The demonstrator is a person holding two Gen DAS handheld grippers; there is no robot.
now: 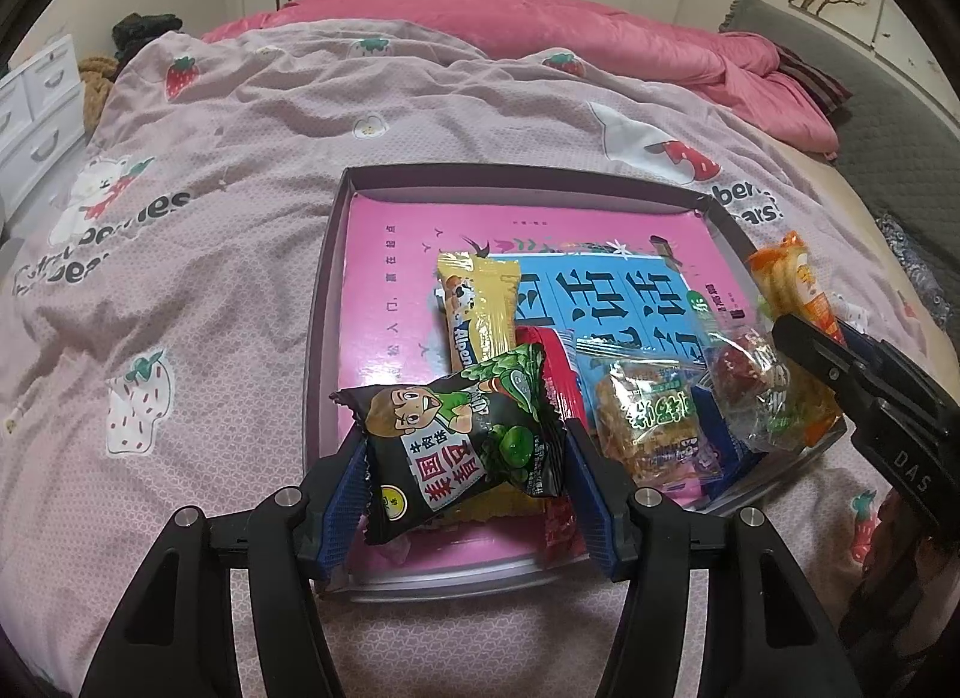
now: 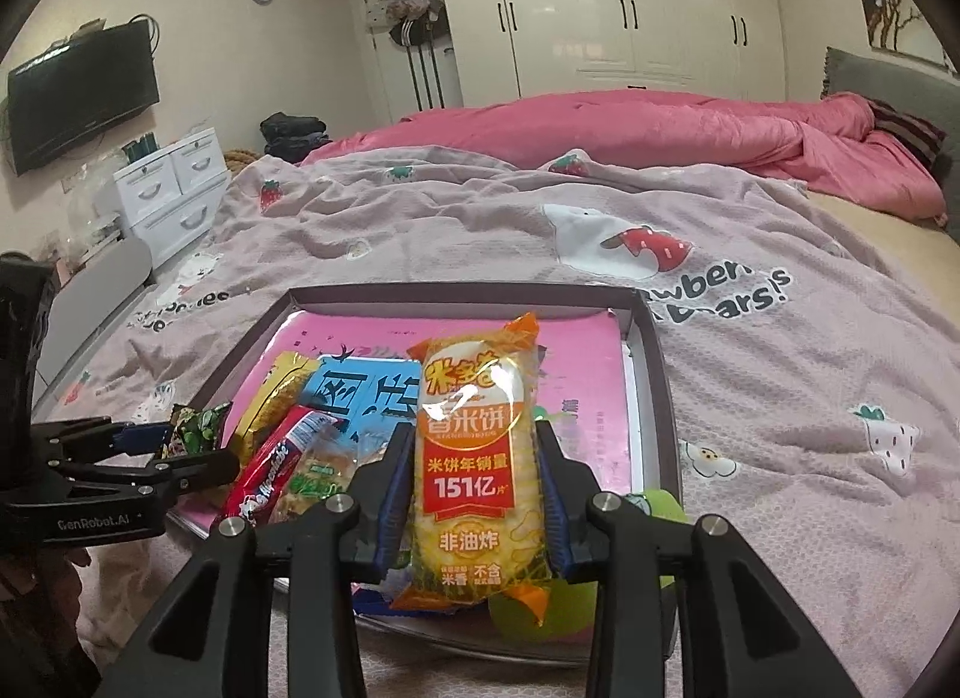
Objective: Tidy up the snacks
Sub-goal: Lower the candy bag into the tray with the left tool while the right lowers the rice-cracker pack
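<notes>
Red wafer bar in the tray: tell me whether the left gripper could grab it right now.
Probably not: the left gripper is shut on the green pea packet, which also hangs over the red wafer bar.

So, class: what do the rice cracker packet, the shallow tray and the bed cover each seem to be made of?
Rice cracker packet: thin glossy plastic film, judging by its glare and crimped ends.
Tray: probably cardboard, with thin, flat, matte walls and sharp folded corners; its printed pink floor has a slight sheen.
Bed cover: soft matte woven fabric, wrinkled, with a fine textured weave.
</notes>
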